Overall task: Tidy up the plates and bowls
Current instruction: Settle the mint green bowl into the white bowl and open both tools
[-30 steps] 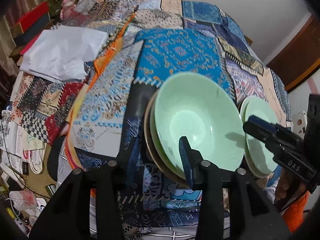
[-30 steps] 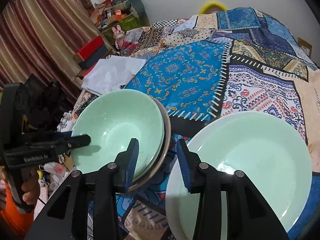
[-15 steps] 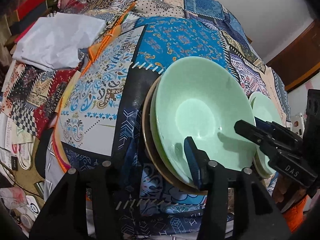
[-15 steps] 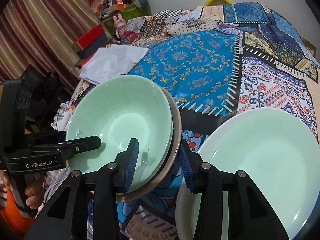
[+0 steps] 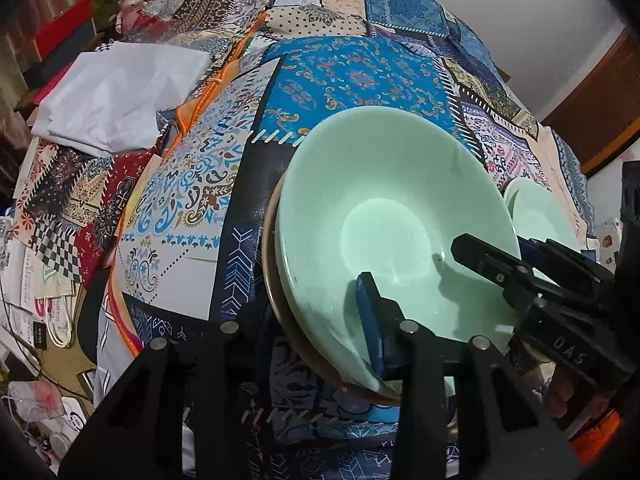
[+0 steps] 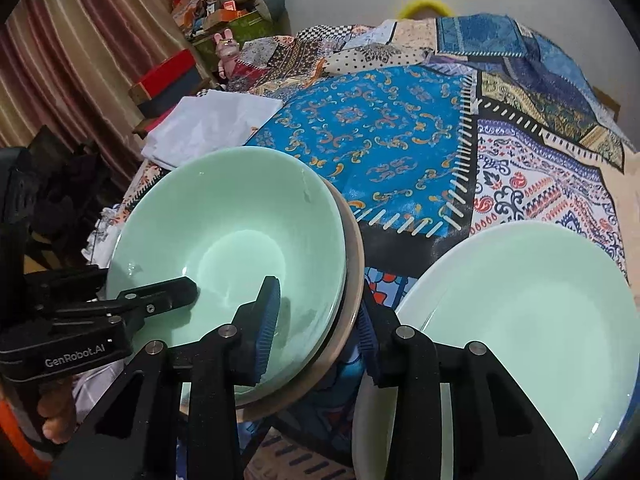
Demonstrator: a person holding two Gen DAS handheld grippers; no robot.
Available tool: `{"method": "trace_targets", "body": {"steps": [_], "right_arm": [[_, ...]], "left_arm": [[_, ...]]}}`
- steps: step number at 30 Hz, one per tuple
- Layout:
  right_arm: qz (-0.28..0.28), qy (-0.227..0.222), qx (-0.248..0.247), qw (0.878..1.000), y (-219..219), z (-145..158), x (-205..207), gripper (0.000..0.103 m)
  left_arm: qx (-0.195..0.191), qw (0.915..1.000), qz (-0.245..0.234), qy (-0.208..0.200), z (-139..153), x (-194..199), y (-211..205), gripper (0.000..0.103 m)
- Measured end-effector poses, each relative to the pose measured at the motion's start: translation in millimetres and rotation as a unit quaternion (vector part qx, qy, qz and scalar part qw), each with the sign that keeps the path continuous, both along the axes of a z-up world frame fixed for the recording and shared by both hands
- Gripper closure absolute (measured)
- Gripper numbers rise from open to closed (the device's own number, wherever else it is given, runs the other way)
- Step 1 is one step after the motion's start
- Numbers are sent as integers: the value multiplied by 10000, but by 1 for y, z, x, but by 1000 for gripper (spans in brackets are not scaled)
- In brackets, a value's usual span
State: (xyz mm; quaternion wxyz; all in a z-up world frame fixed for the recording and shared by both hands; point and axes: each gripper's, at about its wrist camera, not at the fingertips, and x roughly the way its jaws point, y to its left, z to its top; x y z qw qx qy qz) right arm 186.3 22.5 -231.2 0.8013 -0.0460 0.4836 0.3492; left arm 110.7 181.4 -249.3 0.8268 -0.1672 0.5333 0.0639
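A stack of pale green bowls (image 5: pixel 384 216) with a brown rim under it rests on the patchwork cloth; it also shows in the right wrist view (image 6: pixel 236 248). My left gripper (image 5: pixel 316 332) straddles the stack's near rim, one finger inside the top bowl, jaws open. My right gripper (image 6: pixel 316 320) straddles the rim on the other side, one pad inside the bowl, jaws open. Each gripper shows in the other's view. A stack of pale green plates (image 6: pixel 528 328) lies right of the bowls; it also shows in the left wrist view (image 5: pixel 536 212).
The patchwork cloth (image 5: pixel 360 80) covers the table. A folded white cloth (image 5: pixel 116 96) lies at the far left. Boxes and clutter stand beyond the table's left edge (image 6: pixel 168 76). The floor at lower left holds cables and papers (image 5: pixel 44 320).
Both grippers have moved in onto the bowl stack's rim, each with one finger now inside the top bowl. The stack looks larger and closer in both views.
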Motion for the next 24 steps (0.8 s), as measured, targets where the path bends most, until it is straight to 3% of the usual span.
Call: {"method": "trace_targets", "body": {"steps": [13,24], "right_arm": [[-201,-85,276,9994,-12,12,3,71],[-432,-399,603,9964,-37,48,-1,71]], "left_arm": [[150,9998,58,-95,14,3,-7,65],[227,9987,-84,-440,50,7,-24,65]]}}
